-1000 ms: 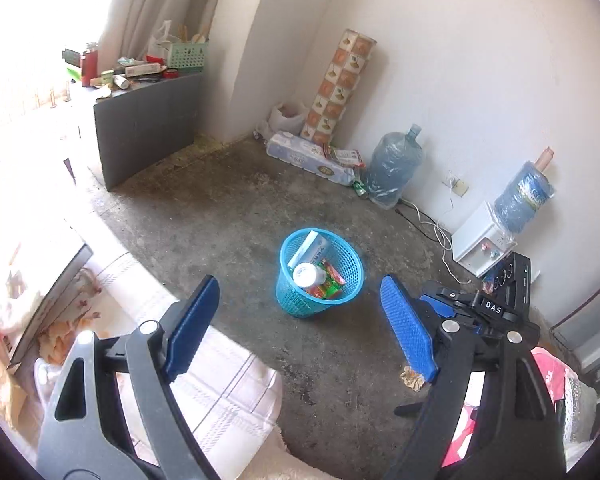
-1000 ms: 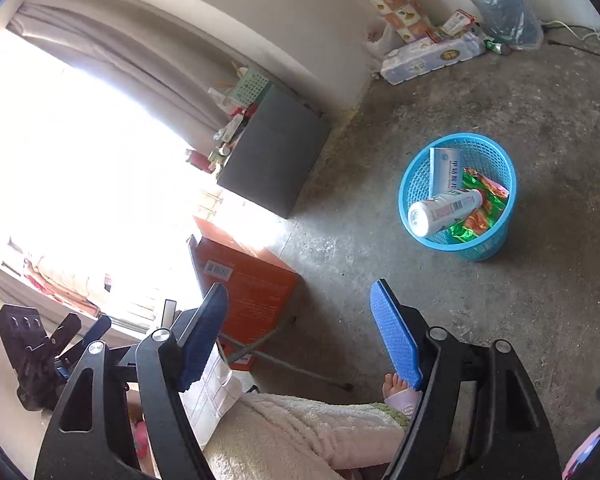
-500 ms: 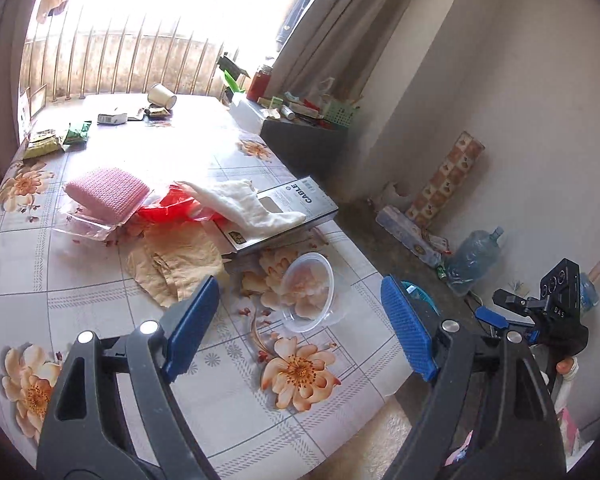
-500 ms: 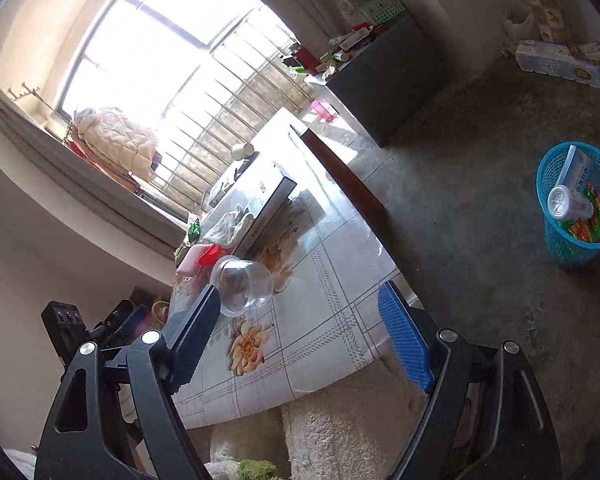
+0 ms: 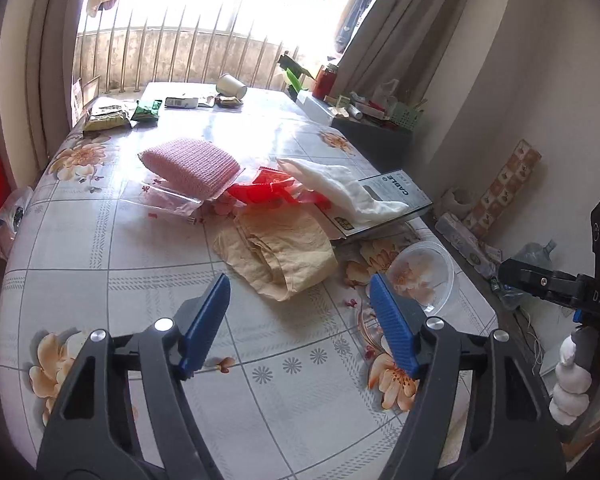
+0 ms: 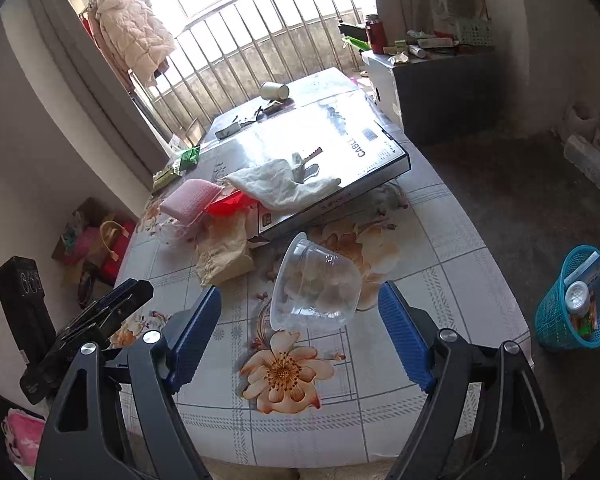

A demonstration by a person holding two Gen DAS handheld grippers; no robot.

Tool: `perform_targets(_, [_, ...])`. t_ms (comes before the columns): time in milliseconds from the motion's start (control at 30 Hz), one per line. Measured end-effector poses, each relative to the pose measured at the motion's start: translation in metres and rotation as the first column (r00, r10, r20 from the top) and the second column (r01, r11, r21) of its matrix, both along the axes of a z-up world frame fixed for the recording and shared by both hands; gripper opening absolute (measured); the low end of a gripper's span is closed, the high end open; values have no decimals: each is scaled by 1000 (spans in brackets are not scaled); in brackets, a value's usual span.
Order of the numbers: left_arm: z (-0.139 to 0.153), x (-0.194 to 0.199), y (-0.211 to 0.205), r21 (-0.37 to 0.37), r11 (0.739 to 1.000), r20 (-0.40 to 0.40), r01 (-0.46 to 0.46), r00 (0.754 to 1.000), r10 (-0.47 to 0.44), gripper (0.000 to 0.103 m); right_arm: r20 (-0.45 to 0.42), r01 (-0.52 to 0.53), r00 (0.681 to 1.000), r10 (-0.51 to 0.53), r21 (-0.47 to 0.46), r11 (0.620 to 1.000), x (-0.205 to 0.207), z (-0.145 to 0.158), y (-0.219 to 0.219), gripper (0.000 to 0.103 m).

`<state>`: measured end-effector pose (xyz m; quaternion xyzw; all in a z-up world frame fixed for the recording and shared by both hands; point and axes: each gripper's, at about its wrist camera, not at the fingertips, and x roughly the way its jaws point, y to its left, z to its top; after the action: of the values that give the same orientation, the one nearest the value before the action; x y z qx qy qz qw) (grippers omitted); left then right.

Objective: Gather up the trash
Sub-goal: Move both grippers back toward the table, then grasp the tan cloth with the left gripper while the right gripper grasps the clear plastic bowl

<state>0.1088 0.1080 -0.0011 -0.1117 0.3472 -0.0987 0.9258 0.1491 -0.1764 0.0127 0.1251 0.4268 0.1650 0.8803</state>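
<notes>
While both views have swung from the floor up to the surface (image 5: 100, 240), the left gripper (image 5: 300, 320) jaws are closing on nothing, the right gripper (image 6: 300, 332) jaws spread before the plastic cup (image 6: 316, 284) at centre; basket (image 6: 576, 300) far right.

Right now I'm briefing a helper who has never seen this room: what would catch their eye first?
Probably the clear plastic cup lying tipped on the flowered table near its edge, in line with the empty right gripper. Behind it, a heap: crumpled brown paper, red plastic, a white cloth draped over a flat box. On the floor to the right stands a blue basket already holding trash.
</notes>
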Motion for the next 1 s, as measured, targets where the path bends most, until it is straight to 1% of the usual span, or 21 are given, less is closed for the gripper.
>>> perform_targets(33, [-2,6,-2,19,1000,3,9,1000,-9,67,10,-3,1000,3,-26,1000,3,0,7,79])
perform_targets(100, [-6,17,-13,86,995,-12,41,999,-40,67,21,1,1000,1,-85,996,11,1,17,78])
perform_targets(167, [-12,27,-28,160,982,-38,101,995,-96,66,22,-3,1000,6,-126,992,18,0,26,75])
perform_targets(267, [-21,41,-48,277,950,-44,142,990,-135,66,17,-4,1000,7,-185,983,24,-5,35,68])
perform_targets(333, [-26,50,-58,335,928,-53,165,986,-156,65,6,0,1000,2,-213,977,29,-9,39,62])
perform_targets(367, [-31,56,-63,356,916,-68,183,983,-170,65,-1,2,1000,-2,-219,976,31,-11,39,60])
perform_targets(400, [-37,63,-67,379,904,-92,198,980,-176,64,-8,9,1000,-11,-232,973,33,-13,39,57])
perform_targets(433, [-43,69,-70,405,891,-118,204,978,-170,62,-14,14,1000,-18,-241,970,34,-15,38,53])
perform_targets(467, [-49,75,-72,427,879,-143,213,976,-166,59,-21,16,1000,-21,-241,970,35,-17,36,52])
perform_targets(500, [-54,80,-74,439,872,-160,218,974,-162,55,-31,17,999,-25,-237,971,36,-19,35,48])
perform_targets(533, [-58,83,-73,443,869,-174,219,972,-156,49,-37,20,999,-29,-235,972,37,-20,34,44])
perform_targets(567, [-60,86,-71,431,875,-181,220,971,-155,46,-40,23,999,-33,-232,972,36,-20,31,43])
perform_targets(600, [-60,87,-67,408,887,-178,215,972,-154,45,-43,27,998,-38,-230,973,36,-21,28,40])
perform_targets(633, [-60,88,-63,385,898,-184,213,971,-152,39,-47,31,998,-43,-224,974,35,-21,24,37])
perform_targets(667, [-60,89,-60,369,907,-186,202,972,-141,31,-54,37,997,-49,-215,976,35,-22,20,35])
perform_targets(700, [-60,90,-55,357,915,-184,186,975,-127,27,-61,40,997,-54,-204,978,34,-22,16,31])
perform_targets(767, [-60,91,-49,343,925,-180,163,978,-105,12,-75,48,995,-62,-178,983,32,-23,7,25])
perform_targets(833, [-60,92,-40,300,942,-190,150,977,-96,7,-91,57,993,-70,-145,988,30,-25,-3,18])
perform_targets(867, [-60,93,-36,275,950,-197,147,976,-94,5,-97,62,992,-75,-133,989,29,-26,-8,16])
perform_targets(933, [-59,90,-30,245,960,-210,139,974,-87,4,-102,75,991,-86,-114,991,26,-27,-16,7])
perform_targets(1000, [-56,82,-25,206,968,-220,144,971,-98,4,-106,86,990,-95,-85,993,22,-28,-26,7])
